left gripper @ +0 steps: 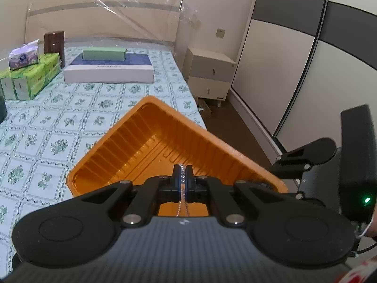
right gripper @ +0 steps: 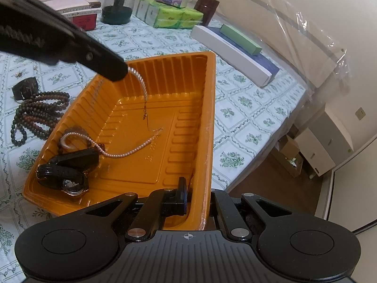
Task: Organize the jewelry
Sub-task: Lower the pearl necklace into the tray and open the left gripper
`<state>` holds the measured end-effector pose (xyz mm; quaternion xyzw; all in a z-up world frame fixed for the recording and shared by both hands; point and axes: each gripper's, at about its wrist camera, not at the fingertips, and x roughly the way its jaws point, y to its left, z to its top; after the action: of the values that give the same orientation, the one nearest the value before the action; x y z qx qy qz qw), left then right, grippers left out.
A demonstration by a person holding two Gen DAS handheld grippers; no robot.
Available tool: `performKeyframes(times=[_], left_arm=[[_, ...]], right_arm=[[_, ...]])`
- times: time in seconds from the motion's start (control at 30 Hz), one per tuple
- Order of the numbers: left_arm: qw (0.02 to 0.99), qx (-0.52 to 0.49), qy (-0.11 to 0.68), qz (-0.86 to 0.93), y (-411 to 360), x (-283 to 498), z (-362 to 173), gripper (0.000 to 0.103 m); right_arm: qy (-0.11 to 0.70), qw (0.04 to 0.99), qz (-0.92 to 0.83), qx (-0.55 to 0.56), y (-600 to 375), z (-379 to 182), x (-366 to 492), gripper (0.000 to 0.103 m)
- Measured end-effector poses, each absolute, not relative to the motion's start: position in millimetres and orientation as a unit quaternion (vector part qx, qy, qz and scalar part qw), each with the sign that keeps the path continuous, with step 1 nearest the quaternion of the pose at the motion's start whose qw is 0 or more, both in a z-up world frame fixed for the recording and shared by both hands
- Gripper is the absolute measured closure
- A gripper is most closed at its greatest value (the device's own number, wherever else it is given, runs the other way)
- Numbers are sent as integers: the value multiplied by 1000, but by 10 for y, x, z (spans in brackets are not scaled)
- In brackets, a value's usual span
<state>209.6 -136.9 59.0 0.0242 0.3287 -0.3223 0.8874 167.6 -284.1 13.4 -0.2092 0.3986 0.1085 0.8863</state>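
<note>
An orange plastic tray [right gripper: 207, 108] lies on the patterned bedspread; it also shows in the left wrist view [left gripper: 150, 108]. My left gripper [left gripper: 182, 176] is shut on a pearl necklace [right gripper: 141, 82] and holds it above the tray, the far end trailing on the tray floor. In the right wrist view the left gripper [right gripper: 117, 73] hangs over the tray's far left wall. My right gripper [right gripper: 195, 188] is shut on the tray's near right wall. In the tray lie a black-strapped watch [right gripper: 70, 184] and a small bead bracelet [right gripper: 70, 139].
A dark bead necklace [right gripper: 35, 115] and a black watch [right gripper: 26, 89] lie on the bed left of the tray. Tissue packs [right gripper: 169, 14], a flat white box [right gripper: 231, 49] with a green box on it, and a jar [right gripper: 117, 4] stand farther back. The bed edge drops off at right.
</note>
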Motion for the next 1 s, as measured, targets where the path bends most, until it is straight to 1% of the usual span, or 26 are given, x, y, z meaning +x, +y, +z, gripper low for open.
performKeyframes(times=[0.3, 0.37, 0.4, 0.73, 0.87, 1.0], left_arm=[[888, 27, 340, -310, -1351, 2106, 514, 100], [887, 27, 344, -306, -1349, 2114, 503, 93], [887, 26, 346, -305, -1344, 2113, 499, 87], [905, 25, 326, -273, -1055, 1957, 569, 82], [919, 16, 317, -235, -746, 1819, 567, 80], [932, 8, 313, -181, -355, 1651, 510, 75]], right_arm=[[399, 886, 108, -208, -2841, 135, 1675, 99], [400, 886, 108, -208, -2838, 134, 1677, 99], [400, 886, 108, -208, -2838, 135, 1674, 99], [401, 886, 107, -206, -2838, 124, 1675, 99], [401, 886, 107, -207, -2838, 122, 1675, 99], [401, 886, 108, -207, -2835, 120, 1673, 99]])
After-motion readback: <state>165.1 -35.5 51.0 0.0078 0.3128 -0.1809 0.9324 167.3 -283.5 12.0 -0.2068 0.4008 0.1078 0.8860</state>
